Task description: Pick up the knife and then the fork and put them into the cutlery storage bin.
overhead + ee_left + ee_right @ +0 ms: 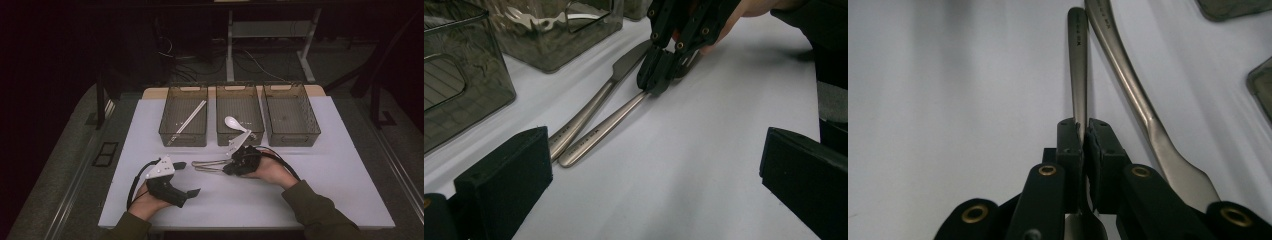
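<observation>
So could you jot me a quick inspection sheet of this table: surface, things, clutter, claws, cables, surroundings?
Surface: white table, flat, no spills seen.
Job's things: three mesh bins in a row; left bin holds chopsticks, middle bin a white spoon, right bin looks empty. Metal knife lies on the table beside a second metal utensil.
Clutter: nothing seen.
Claws: right claw shut on the second metal utensil; left claw open, holding nothing.
Cables: one trails from each claw.
Surroundings: dark floor, desk legs, loose wires.
</observation>
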Available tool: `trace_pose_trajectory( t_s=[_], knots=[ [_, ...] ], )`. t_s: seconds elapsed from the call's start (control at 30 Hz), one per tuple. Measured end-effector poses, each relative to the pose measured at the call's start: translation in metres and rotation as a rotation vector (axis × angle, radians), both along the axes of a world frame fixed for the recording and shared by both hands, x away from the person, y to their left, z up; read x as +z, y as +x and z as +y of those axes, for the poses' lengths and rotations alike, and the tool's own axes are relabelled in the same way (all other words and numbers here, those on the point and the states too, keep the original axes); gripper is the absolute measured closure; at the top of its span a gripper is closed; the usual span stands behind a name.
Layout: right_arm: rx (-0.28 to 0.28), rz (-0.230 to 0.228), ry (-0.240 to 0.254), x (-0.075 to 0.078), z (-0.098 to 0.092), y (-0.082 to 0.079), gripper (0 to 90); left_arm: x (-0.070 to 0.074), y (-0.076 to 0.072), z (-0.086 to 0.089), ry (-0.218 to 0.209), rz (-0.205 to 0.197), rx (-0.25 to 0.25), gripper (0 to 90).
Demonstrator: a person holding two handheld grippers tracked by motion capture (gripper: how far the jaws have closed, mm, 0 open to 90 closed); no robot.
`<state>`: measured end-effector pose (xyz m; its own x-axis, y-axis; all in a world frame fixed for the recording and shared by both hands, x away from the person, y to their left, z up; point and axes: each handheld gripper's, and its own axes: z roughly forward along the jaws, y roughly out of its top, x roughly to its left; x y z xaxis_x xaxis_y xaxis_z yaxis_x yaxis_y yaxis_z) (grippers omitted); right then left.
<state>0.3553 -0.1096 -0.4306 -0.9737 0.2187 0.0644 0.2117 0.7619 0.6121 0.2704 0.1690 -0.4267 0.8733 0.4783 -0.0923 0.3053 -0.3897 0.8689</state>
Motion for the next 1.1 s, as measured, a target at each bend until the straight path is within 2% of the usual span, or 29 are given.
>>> trace_pose_trajectory(
  t_s=[0.3, 0.47, 0.8, 1.03, 1.1],
  knots=[
    [-0.004, 0.006, 0.022, 0.01, -0.008, 0.0, 84.4, 0.0, 0.0, 0.0, -0.002, 0.001, 0.003, 0.0],
    [-0.002, -0.002, 0.056, 0.018, -0.015, 0.0, 84.4, -0.001, 0.0, -0.001, 0.002, 0.004, 0.0, 0.0],
    [-0.023, -0.011, 0.116, 0.033, -0.028, -0.001, 84.3, -0.001, 0.001, 0.0, -0.001, 0.002, 0.006, 0.0],
    [-0.049, -0.011, 0.142, 0.043, -0.036, 0.0, 84.3, -0.001, 0.0, 0.001, -0.001, 0.001, 0.005, 0.0],
    [-0.05, -0.025, 0.144, 0.046, -0.039, 0.0, 84.3, 0.0, 0.0, 0.001, 0.0, 0.0, 0.004, 0.0]
  ],
)
